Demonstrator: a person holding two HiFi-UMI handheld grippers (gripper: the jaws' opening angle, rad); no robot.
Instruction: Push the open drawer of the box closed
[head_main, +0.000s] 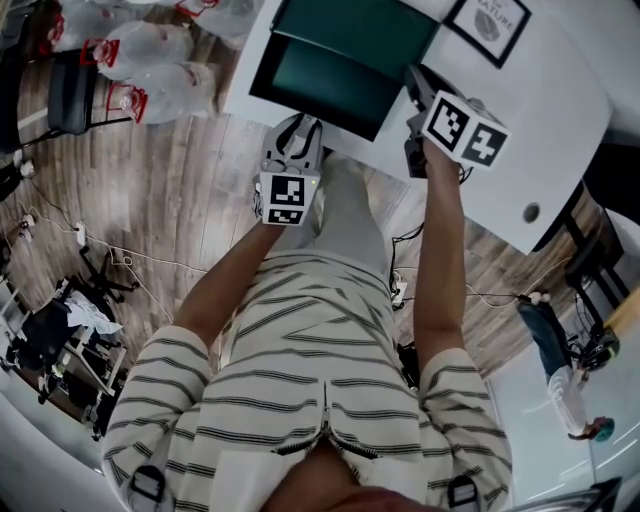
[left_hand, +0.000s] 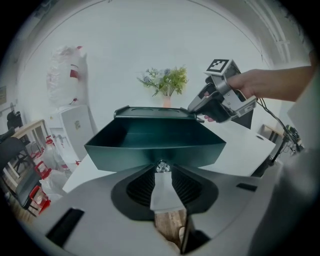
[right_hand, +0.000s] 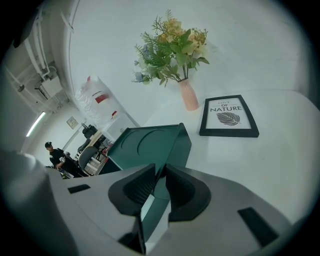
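Note:
A dark green box (head_main: 365, 25) stands on the white table (head_main: 560, 120), and its drawer (head_main: 320, 92) is pulled out toward me. In the left gripper view the hollow drawer (left_hand: 155, 150) fills the middle, with a small shiny knob (left_hand: 161, 166) on its front face. My left gripper (left_hand: 161, 171) is closed around that knob at its tips; in the head view the left gripper (head_main: 298, 128) sits at the drawer's front. My right gripper (head_main: 412, 78) is at the box's right rear edge. The right gripper (right_hand: 161, 170) pinches the corner of the box (right_hand: 150, 142).
A framed "nature" print (right_hand: 229, 116) and a pink vase of flowers (right_hand: 189, 97) stand on the table behind the box. The table's near edge lies just under the drawer. White plastic bags (head_main: 150, 50) and a chair (head_main: 70, 90) stand on the wooden floor at left.

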